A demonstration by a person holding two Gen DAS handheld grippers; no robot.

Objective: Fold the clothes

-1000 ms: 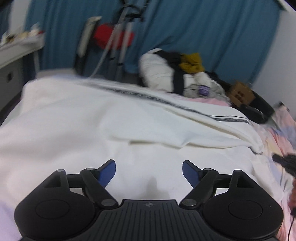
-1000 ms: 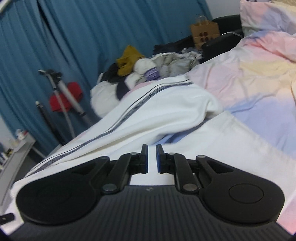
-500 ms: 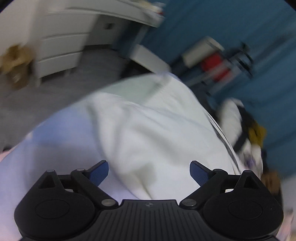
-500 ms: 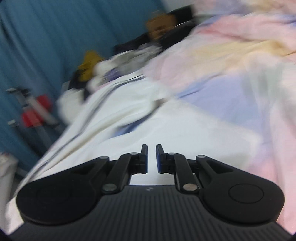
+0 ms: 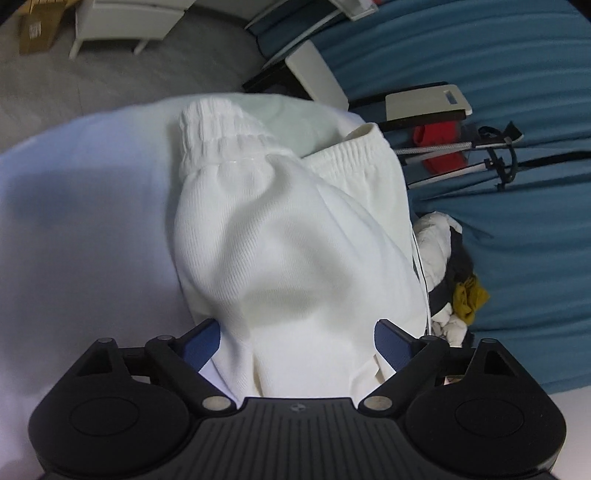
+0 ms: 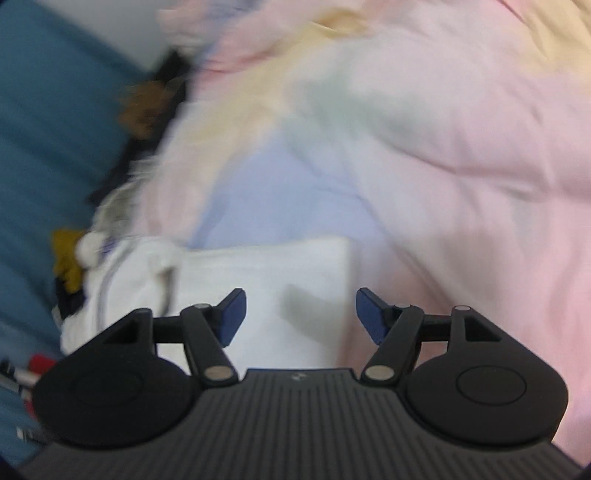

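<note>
White sweatpants (image 5: 291, 236) lie on the bed, their ribbed cuffs (image 5: 218, 129) at the far end near the bed's edge. My left gripper (image 5: 297, 341) is open and empty, its blue pads either side of the white fabric just below. In the blurred right wrist view the same white garment (image 6: 288, 280) lies flat with a straight edge on the pastel bedding. My right gripper (image 6: 299, 314) is open and empty above it.
A pile of other clothes (image 5: 447, 266) lies by the blue curtain (image 5: 517, 92). A tripod and red item (image 5: 443, 147) stand past the bed. White drawers (image 5: 122, 18) and grey floor lie beyond. A pink pastel duvet (image 6: 461, 147) covers the right side.
My left gripper has swung round toward the cuff end of the pants and stayed open. My right gripper has opened from shut and turned toward the duvet.
</note>
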